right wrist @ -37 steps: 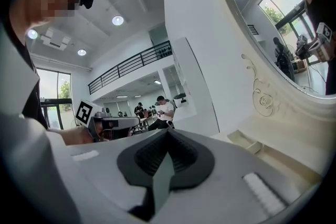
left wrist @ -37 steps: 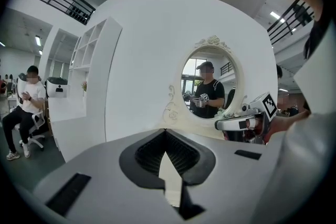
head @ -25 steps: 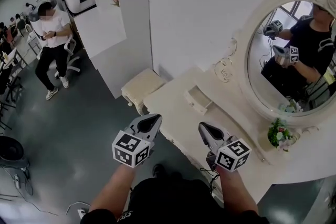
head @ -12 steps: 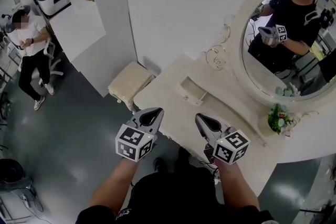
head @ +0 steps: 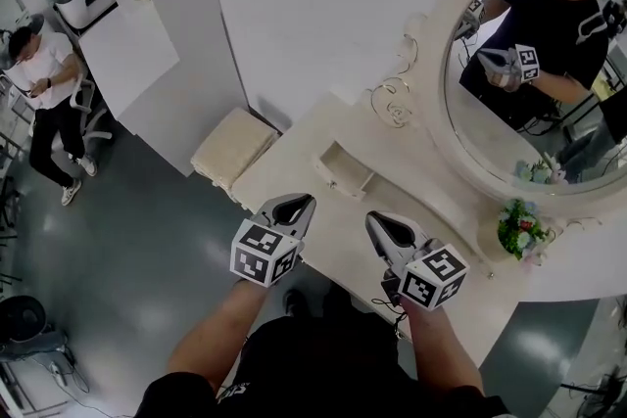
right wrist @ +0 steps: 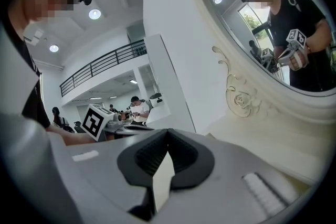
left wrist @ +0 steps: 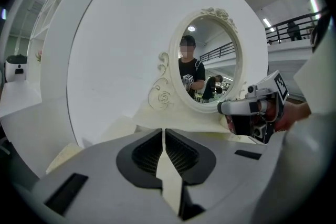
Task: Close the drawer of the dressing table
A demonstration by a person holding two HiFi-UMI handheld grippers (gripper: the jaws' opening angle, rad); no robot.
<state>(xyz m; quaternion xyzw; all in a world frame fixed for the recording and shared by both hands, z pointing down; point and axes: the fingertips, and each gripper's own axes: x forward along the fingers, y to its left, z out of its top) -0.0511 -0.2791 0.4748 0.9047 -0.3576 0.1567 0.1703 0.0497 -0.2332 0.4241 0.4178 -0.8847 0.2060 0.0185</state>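
A: What is the biggest thing in front of you?
B: The cream worktop (head: 431, 210) of the dressing table, running slantwise below me against a white wall. On its far side stands the oval mirror (head: 529, 113) in a carved frame, and it reflects me in a black top

A: And off the worktop?
B: A padded stool (head: 232, 147) stands on the grey floor just beside the worktop's left end

A: Your grippers?
B: I hold 1 in each hand, 2 in all, side by side at the near edge of the worktop, both pointing toward the mirror side. My left gripper (head: 299, 203) has its jaws pressed together with nothing between them; its own view shows the tips meeting. My right gripper (head: 377, 222) is the same, jaws together and empty

A: Where is the drawer?
B: The drawer (head: 343, 169) is a small one on top of the worktop, near the scroll ornament of the mirror's frame. It stands open, its hollow inside showing, ahead of both grippers and apart from either

A: Anything smaller?
B: A little pot of green and pink flowers (head: 517, 235) at the mirror's foot, to my right
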